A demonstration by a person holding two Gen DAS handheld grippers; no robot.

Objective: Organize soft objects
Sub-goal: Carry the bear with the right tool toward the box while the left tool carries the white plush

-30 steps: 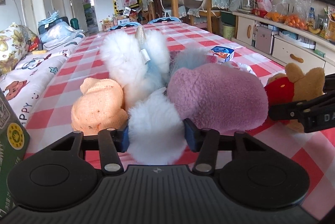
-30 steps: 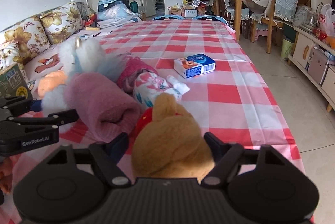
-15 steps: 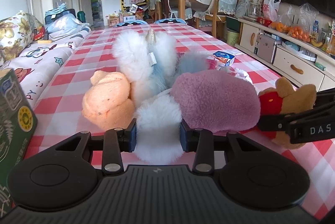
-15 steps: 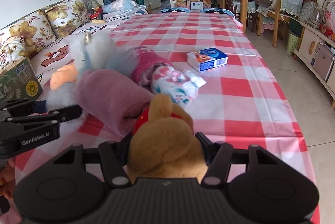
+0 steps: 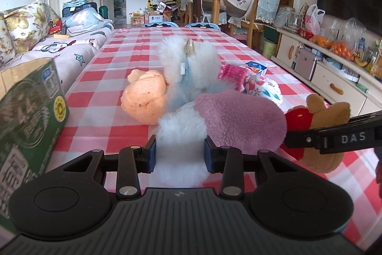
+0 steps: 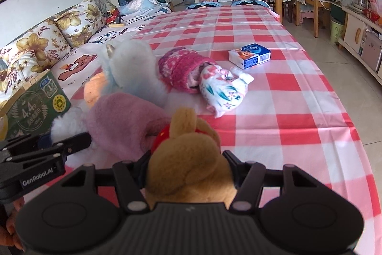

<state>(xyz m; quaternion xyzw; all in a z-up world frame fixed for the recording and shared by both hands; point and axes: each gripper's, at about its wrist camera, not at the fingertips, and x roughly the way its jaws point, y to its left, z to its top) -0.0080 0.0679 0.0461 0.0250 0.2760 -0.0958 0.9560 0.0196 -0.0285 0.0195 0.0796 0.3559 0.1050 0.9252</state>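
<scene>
Pinching the white fluffy toy (image 5: 180, 133), the left tongs (image 5: 180, 153) squeeze it; right tongs (image 6: 188, 174) clamp the brown bear (image 6: 188, 159).

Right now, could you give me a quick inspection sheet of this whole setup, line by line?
Surface: table under a red-and-white checked cloth.
Job's things: white plush, pink slipper, bear, orange toy, floral bundle, knitted piece, all bunched together.
Clutter: tissue pack; green carton at the left edge.
Grippers: left tongs shut on the white plush; right tongs shut on the bear.
Cables: nothing seen.
Surroundings: sofa, chairs, sideboard.
</scene>
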